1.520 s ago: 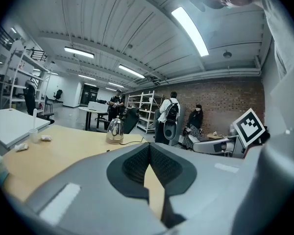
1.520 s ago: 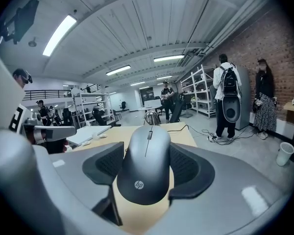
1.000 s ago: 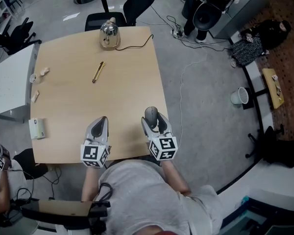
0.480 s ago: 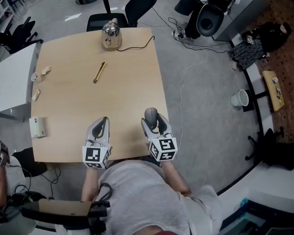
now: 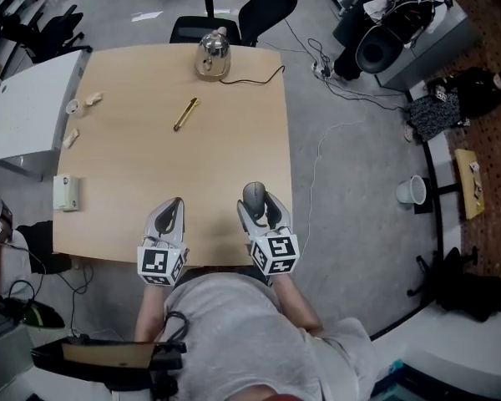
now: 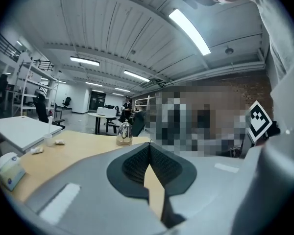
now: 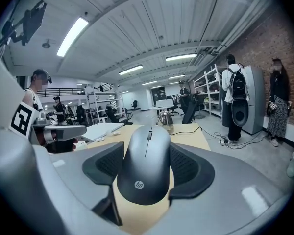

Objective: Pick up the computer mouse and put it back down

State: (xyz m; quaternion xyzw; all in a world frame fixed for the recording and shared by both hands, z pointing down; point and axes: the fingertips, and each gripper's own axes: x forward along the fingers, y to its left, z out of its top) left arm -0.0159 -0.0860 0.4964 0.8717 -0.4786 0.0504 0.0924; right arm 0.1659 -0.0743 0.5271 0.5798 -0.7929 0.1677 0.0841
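The computer mouse (image 7: 146,166) is clamped in the right tool (image 5: 262,200) — both ribbed pads are pressed against its sides. It is found at the edge of the counter (image 5: 134,157) farthest from the kettle (image 5: 210,54), towards the side where the kettle's cord (image 5: 259,75) trails off. Whether it is lifted clear of the wood cannot be told. The left tool (image 5: 173,205) is clenched on nothing, its pads met at the tips — also at the edge far from the kettle. A brass-coloured rod (image 5: 186,114) is seen lying near the kettle, between it and the left tool.
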